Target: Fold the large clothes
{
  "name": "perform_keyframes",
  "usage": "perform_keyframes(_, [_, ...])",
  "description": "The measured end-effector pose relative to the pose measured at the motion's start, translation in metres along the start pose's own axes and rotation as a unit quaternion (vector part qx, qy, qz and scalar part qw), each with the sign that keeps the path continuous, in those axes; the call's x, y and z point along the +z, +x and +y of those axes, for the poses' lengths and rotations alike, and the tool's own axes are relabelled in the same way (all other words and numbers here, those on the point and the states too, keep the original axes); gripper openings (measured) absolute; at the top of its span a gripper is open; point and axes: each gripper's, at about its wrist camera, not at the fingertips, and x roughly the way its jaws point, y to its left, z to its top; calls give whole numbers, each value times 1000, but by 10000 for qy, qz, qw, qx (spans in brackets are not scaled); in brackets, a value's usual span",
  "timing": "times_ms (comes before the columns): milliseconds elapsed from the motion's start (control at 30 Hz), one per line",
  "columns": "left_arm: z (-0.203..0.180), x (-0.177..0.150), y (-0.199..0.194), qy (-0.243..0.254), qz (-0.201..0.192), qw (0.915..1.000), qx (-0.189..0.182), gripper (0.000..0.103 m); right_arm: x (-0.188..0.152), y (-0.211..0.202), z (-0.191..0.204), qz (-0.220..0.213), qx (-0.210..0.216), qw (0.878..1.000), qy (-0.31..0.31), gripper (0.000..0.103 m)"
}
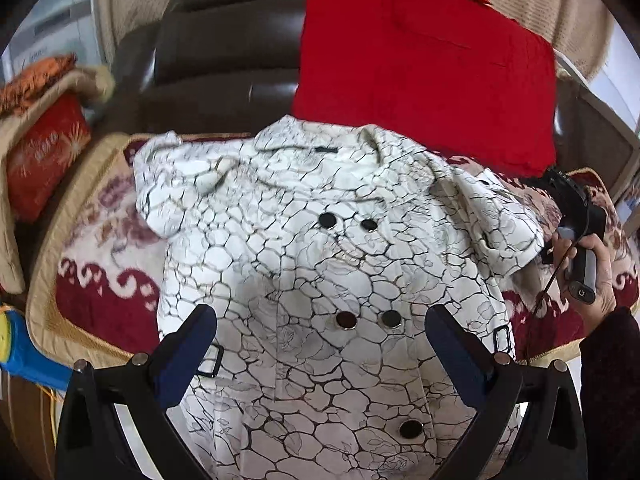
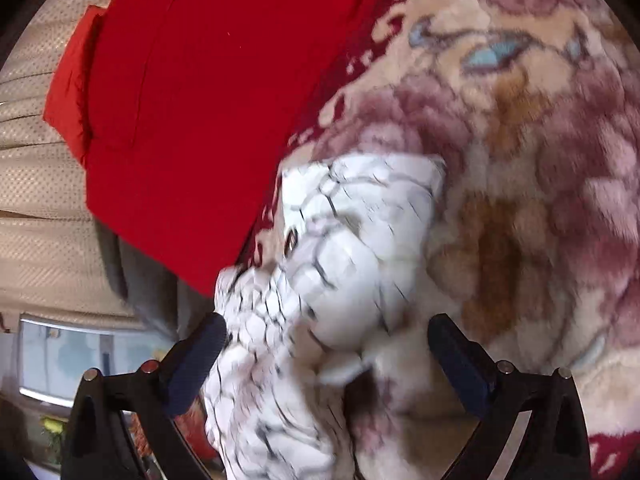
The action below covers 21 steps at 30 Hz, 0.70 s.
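Evidently both grippers, left gripper [image 1: 320, 332] and right gripper [image 2: 324, 344], are hanging apart; the coat [image 1: 320, 264] is looking soft, floppy, best pinched at its sleeve cuff [image 2: 360, 208].

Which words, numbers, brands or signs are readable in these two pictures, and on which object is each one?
"G": a single round mark, perhaps a logo, on the handle of the right gripper, held in the person's hand.
Gold characters on the red cushion at the left: too blurred to read.
Grey lettering on the pale appliance at the far left: too small and blurred to read.
The white coat: no text shows in either view.
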Motion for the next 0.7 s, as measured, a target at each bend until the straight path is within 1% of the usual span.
perform_keyframes(33, [5, 0, 2, -79, 34, 10000, 4, 103, 2, 1, 5, -25, 28, 10000, -39, 98])
perform_keyframes(67, [11, 1, 4, -169, 51, 9998, 4, 103, 4, 4, 13, -35, 5, 10000, -88, 89])
perform_keyframes(100, [17, 1, 4, -256, 49, 9997, 9, 103, 6, 7, 18, -28, -140, 9998, -112, 84])
perform_keyframes(133, [21, 1, 6, -310, 33, 9995, 31, 103, 7, 11, 23, -44, -389, 9990, -197, 81])
perform_keyframes(200, [34, -1, 1, -441, -88, 9989, 146, 103, 5, 18, 33, -128, -803, 9958, -421, 63])
perform_keyframes(233, [38, -1, 1, -457, -125, 9987, 210, 103, 7, 20, 37, -149, -919, 9946, -452, 59])
perform_keyframes(267, [45, -1, -1, -458, -147, 9985, 270, 103, 5, 19, 40, -182, -1004, 9935, -503, 44])
perform_keyframes(300, [52, -3, -2, -458, -156, 9983, 318, 103, 3, 18, 47, -172, -957, 9934, -611, 27])
perform_keyframes(367, [65, -4, -2, -507, -138, 9977, 420, 103, -6, 19, 55, -120, -760, 9947, -681, 24])
perform_keyframes(433, [80, -6, -3, -665, -129, 9966, 463, 103, -19, 18, 70, -171, -679, 9928, -974, 23])
perform_keyframes(500, [94, -9, -7, -846, -176, 9952, 460, 103, -38, 18, 96, -190, -554, 9889, -1368, 22])
perform_keyframes(600, [115, -12, -16, -1064, -334, 9923, 541, 103, -79, 23, 137, -127, -301, 9797, -1977, 22])
perform_keyframes(667, [127, -15, -22, -1162, -415, 9901, 670, 103, -116, 35, 167, 16, -47, 9706, -2406, 22])
perform_keyframes(700, [134, -16, -25, -1234, -432, 9888, 723, 103, -140, 42, 183, 129, 95, 9633, -2678, 22])
